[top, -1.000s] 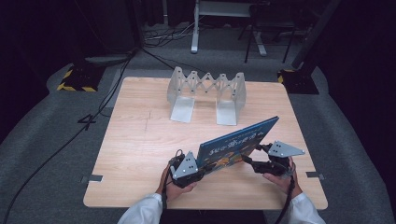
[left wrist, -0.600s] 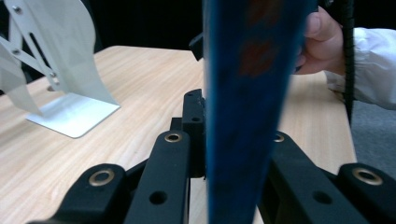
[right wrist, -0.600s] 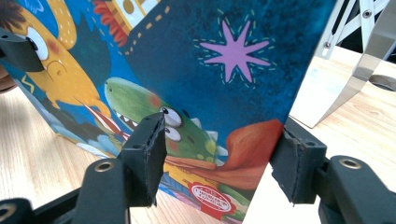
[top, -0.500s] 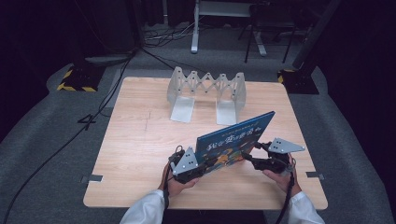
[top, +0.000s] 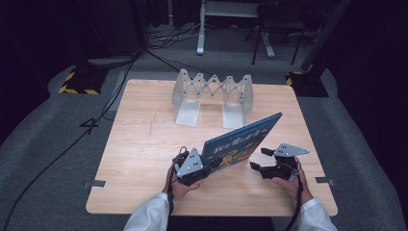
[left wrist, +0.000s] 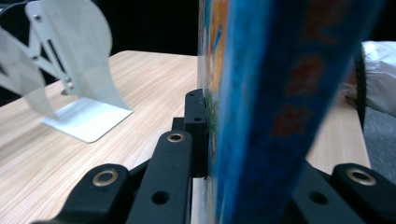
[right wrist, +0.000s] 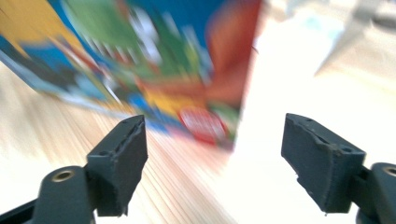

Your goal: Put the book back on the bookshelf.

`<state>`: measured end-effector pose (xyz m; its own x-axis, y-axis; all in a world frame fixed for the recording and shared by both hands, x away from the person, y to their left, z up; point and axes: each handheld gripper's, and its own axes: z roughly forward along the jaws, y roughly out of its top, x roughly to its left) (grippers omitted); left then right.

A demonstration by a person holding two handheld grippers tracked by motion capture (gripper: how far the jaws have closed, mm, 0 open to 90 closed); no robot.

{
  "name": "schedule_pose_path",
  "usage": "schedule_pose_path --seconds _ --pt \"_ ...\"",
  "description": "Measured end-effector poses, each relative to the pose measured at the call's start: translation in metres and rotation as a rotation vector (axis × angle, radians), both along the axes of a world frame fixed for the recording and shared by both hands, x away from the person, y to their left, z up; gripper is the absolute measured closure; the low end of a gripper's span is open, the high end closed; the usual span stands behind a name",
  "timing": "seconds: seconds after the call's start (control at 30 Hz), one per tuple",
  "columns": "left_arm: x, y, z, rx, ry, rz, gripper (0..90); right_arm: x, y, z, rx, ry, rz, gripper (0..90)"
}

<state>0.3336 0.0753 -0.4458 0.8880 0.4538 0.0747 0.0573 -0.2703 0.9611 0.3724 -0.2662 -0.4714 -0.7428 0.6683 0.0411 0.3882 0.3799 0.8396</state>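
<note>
Left gripper (top: 192, 169) clamps the tilted book (top: 240, 144); right gripper (top: 262, 161) jaws just opened, empty.

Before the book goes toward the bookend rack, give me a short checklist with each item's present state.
1. Left gripper shut on the book: ok, its fingers press both covers in the left gripper view.
2. Right gripper clear of the book: ok, its jaws have just been opening and nothing lies between them.
3. Book off the table: cannot tell, it tilts up toward the far right, but the low corner is hidden.
4. Bookend rack upright with free slots: ok.
5. Path between book and rack free: ok, bare wood.
6. One-handed grip secure: cannot tell, it holds near one low corner.
</note>
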Motion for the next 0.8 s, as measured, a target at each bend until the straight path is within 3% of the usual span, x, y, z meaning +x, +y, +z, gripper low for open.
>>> schedule_pose_path --seconds 0.1,0.43,0.8 --pt "0.003 0.005 0.001 -0.012 0.009 0.029 82.6 0.003 -0.006 -0.006 -0.042 0.043 -0.062 20.8" --pt "0.010 0.017 0.008 -0.038 0.021 0.101 82.7 -0.009 -0.026 -0.025 -0.159 0.077 -0.097 19.4" --pt "0.017 0.039 0.023 -0.024 -0.005 0.193 82.8 -0.006 -0.029 -0.030 -0.173 0.101 -0.117 19.7"
